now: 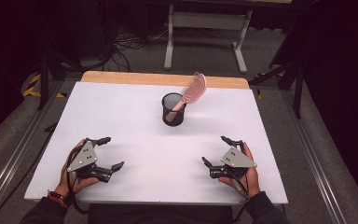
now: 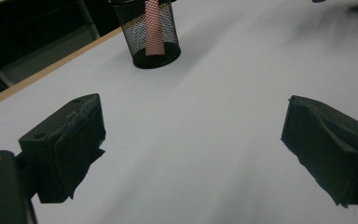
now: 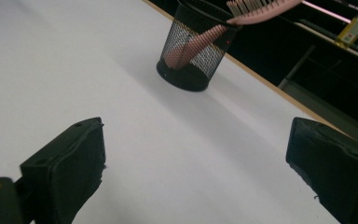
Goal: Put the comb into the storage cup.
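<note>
- Hairbrush (image 1: 192,91), pink, stands handle-down in black mesh cup (image 1: 173,110) at upper centre of the high view; bristle head leans out over the cup rim toward upper right.
- Cup sits on white counter (image 1: 135,126), well apart from both claws; nothing else on the counter surface.
- Left claw (image 1: 110,153) at lower left of the high view, jaws spread wide, holding nothing; hand rests on the counter near the bottom edge.
- Right claw (image 1: 215,150) at lower right, jaws likewise wide apart and empty.
- Left gripper view: cup at top centre, brush handle visible through the mesh; bare counter between the jaws.
- Right gripper view: cup at upper centre, brush head jutting off toward top right.
- Progress, as judged: brush looks stowed in the cup, both claws backed off and free, so placing seems done; if removal is intended, nothing started yet.
</note>
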